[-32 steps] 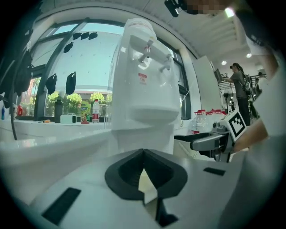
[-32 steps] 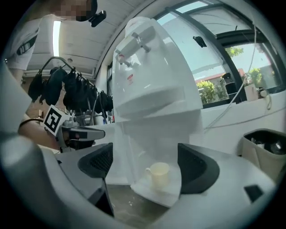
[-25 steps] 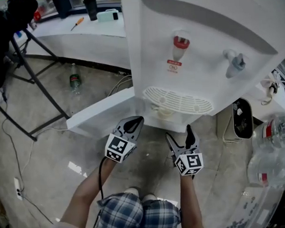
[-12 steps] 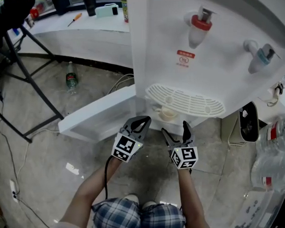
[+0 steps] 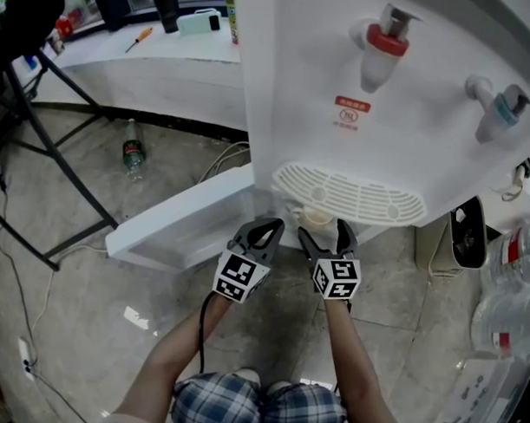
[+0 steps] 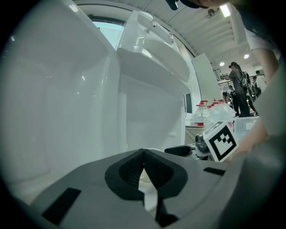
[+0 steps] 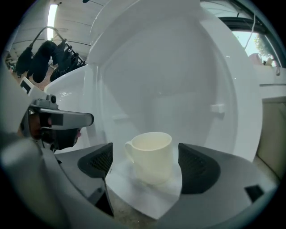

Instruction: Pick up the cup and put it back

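Fingers [image 7: 196, 169] of our right gripper [image 5: 323, 237] stand wide apart with the cup [image 7: 152, 156] between them, untouched. The cup sits upright in the dispenser [image 5: 391, 89] recess. Our left gripper [image 5: 267, 228] is closed and empty.

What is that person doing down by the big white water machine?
A person holds a pair of tongs in each hand at the bottom of a white water dispenser, whose low door hangs open. The right tongs are open, and a cream cup stands between their jaws, not gripped yet. The left tongs are shut and empty, just beside them. The cup has not been picked up.
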{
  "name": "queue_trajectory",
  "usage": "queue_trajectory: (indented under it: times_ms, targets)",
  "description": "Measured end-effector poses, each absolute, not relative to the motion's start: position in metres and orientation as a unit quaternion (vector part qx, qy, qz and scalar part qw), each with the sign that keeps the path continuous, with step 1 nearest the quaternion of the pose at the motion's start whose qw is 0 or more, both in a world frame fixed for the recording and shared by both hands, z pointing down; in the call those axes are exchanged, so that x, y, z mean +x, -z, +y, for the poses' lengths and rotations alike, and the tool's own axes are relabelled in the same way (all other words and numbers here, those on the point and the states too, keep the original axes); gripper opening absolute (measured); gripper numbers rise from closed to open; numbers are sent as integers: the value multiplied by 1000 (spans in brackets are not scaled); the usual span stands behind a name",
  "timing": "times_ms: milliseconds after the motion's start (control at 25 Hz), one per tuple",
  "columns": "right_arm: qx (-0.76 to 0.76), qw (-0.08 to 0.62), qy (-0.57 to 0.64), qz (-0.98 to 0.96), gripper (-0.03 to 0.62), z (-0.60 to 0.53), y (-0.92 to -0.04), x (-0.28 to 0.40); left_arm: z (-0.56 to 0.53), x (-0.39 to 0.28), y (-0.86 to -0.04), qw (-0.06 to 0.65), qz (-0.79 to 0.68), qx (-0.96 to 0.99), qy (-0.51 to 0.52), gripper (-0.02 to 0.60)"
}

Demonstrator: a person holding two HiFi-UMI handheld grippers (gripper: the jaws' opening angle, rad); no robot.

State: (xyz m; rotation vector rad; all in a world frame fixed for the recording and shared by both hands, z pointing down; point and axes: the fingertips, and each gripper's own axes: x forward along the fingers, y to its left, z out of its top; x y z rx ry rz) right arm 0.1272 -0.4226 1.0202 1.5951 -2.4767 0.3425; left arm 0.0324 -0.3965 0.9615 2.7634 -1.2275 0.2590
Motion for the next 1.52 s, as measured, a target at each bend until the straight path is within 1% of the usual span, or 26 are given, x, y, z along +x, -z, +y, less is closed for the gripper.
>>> queue_trajectory:
  times_ms: [240,480,840,880,920,1040,1280,1520]
  targets:
    - [551,100,-122,-820,457,-439,-1029,126,-396,35,-967,59,-402,910,-82,26]
    - [554,137,-129,-811,457,-452,-1048,127,-393,41,-970,65,-394,913,-81,26]
    - [553,147,-147,-807,457,-467,-1058,123,-390,39,-971,67,-393,913,-85,25]
    - [552,150,-145,-807,452,-467,-1058,123,-390,39,-971,67,-393,913,-84,26]
    - [551,153,-144,-808,428,-467,-1058,123,-391,38,-971,67,-394,913,-83,26]
    - [549,155,-140,-810,419,-466,-1058,123,-391,37,-970,71,-396,912,-80,26]
    - [542,162,-127,-815,416,-456,-1055,122,-390,36,-978,67,-399,911,-82,26]
    - [536,147,-128,-822,416,-437,-1043,120,-388,36,-969,72,-401,910,-78,26]
